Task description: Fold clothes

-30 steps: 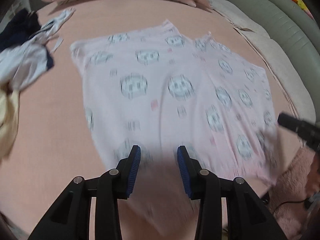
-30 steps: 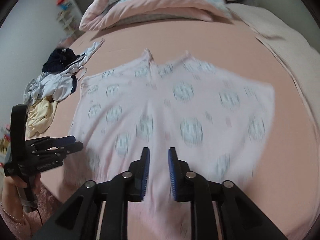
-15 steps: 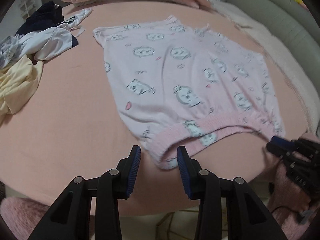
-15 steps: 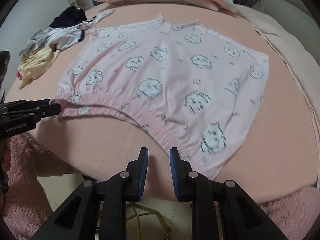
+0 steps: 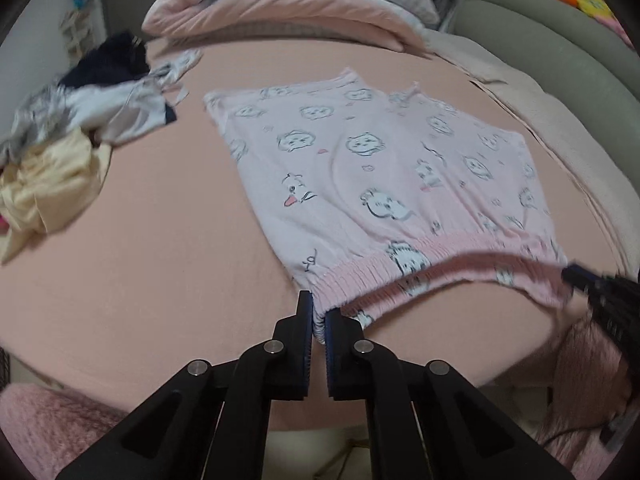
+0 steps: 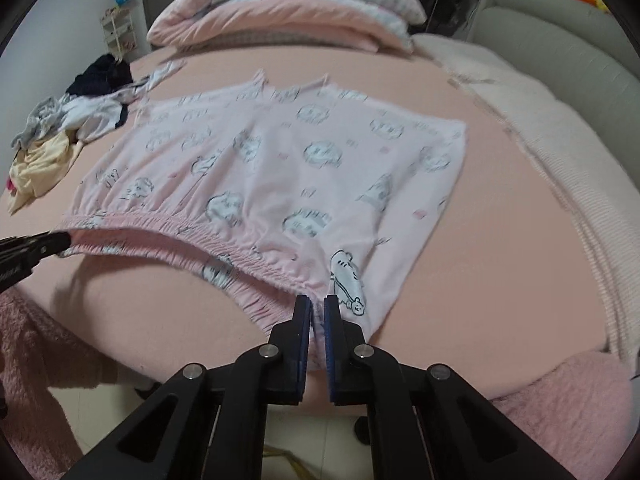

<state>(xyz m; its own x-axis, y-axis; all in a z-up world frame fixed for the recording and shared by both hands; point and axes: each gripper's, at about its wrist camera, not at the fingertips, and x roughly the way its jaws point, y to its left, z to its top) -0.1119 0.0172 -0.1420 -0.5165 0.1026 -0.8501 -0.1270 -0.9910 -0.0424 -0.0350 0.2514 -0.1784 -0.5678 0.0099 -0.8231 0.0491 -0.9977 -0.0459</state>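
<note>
Pink shorts (image 5: 360,184) (image 6: 280,160) with a cartoon animal print lie flat on the pink bed sheet (image 5: 160,260), waistband (image 5: 440,248) toward me. My left gripper (image 5: 318,304) is closing tight on the waistband's left corner, and fabric is pinched between its blue pads. At the other end, my right gripper (image 6: 317,304) is closing on the right corner in the same way. Each view shows the other gripper at the far end of the band: the right one (image 5: 576,274) and the left one (image 6: 52,240). Between them the band hangs slightly raised off the sheet.
A heap of loose clothes (image 5: 80,128) (image 6: 68,128), dark, white and yellow, lies at the left of the bed. A folded duvet (image 5: 280,4) sits at the back. A beige blanket (image 6: 540,152) and a grey-green sofa back (image 5: 560,52) run along the right. The bed's near edge lies just below the grippers.
Both grippers were open and short of the shorts. They moved in to the waistband corners and shut on them, and the band between them now lifts off the sheet.
</note>
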